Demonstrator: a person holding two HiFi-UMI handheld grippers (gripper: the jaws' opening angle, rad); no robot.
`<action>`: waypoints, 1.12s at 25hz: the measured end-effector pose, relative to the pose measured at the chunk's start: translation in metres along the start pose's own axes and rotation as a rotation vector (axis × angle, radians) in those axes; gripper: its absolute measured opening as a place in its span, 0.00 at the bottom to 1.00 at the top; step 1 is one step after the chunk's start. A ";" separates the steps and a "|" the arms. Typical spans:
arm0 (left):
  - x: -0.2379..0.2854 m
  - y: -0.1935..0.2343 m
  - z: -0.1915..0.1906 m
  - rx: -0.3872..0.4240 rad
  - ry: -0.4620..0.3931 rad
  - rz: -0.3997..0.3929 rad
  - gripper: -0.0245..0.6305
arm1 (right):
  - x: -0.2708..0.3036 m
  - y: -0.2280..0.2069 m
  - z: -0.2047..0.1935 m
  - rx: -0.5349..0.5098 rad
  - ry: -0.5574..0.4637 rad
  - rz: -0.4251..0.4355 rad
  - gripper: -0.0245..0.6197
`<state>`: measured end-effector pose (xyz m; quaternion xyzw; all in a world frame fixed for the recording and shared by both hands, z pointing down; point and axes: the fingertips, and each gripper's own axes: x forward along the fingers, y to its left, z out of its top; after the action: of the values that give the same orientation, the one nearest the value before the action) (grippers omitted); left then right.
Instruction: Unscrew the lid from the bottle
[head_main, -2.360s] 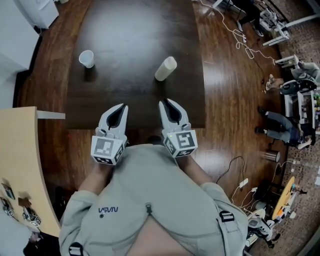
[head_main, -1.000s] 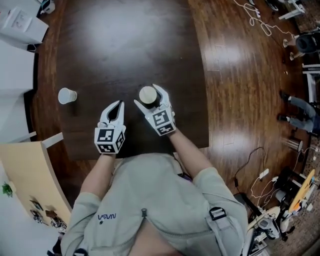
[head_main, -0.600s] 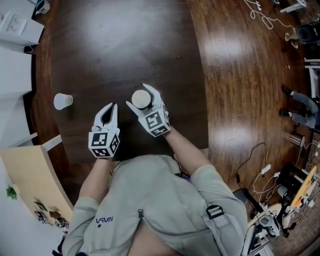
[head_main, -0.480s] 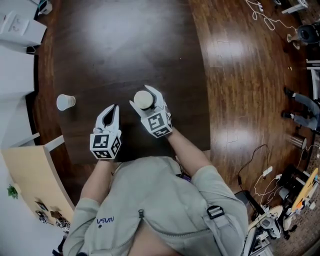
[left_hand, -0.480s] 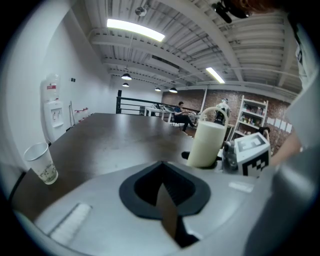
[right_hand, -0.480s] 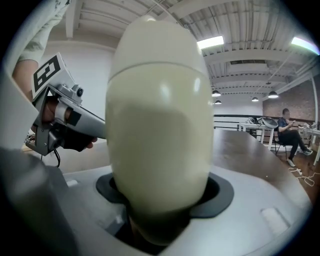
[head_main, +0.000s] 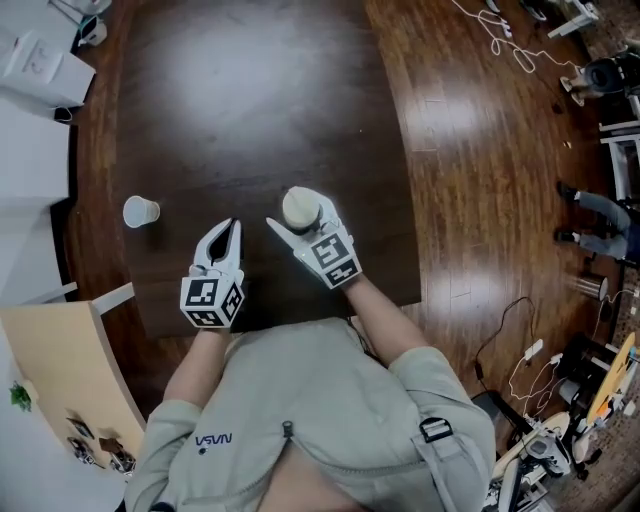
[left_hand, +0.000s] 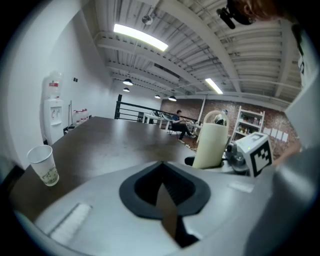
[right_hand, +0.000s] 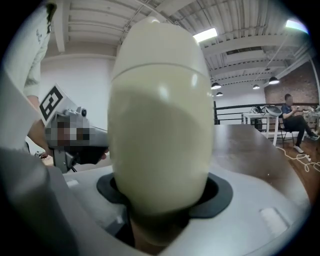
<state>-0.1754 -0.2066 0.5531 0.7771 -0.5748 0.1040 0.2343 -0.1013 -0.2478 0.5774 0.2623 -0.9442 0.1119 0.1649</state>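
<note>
A cream bottle (head_main: 300, 207) with a rounded lid stands upright on the dark table (head_main: 250, 90), near its front edge. My right gripper (head_main: 301, 213) reaches in from the near side, a jaw on each side of the body. Those jaws have just been closing, and in the right gripper view the bottle (right_hand: 160, 115) fills the gap and touches both pads. My left gripper (head_main: 226, 229) hovers shut and empty a little to the bottle's left. The left gripper view shows the bottle (left_hand: 211, 145) to the right, with the right gripper's marker cube (left_hand: 252, 152) beside it.
A paper cup (head_main: 141, 211) stands on the table left of my left gripper, also seen in the left gripper view (left_hand: 44, 165). A tan board (head_main: 60, 370) lies at the lower left and white boxes (head_main: 40, 70) at the upper left. Cables trail over the wooden floor (head_main: 480, 120).
Both grippers began at the table's near edge, apart from the bottle. My right gripper then came round the bottle and its jaws drew in. The left gripper has barely moved.
</note>
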 end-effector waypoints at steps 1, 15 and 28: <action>-0.001 -0.002 0.003 -0.009 -0.014 -0.009 0.04 | -0.005 0.004 0.005 0.015 -0.003 0.017 0.50; -0.084 -0.023 0.039 -0.138 -0.215 -0.170 0.04 | -0.074 0.093 0.075 0.227 -0.104 0.277 0.50; -0.167 -0.064 0.034 -0.135 -0.278 -0.376 0.04 | -0.132 0.202 0.084 0.173 -0.013 0.501 0.50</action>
<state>-0.1721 -0.0677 0.4358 0.8598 -0.4525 -0.0881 0.2195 -0.1233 -0.0428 0.4262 0.0339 -0.9677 0.2276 0.1028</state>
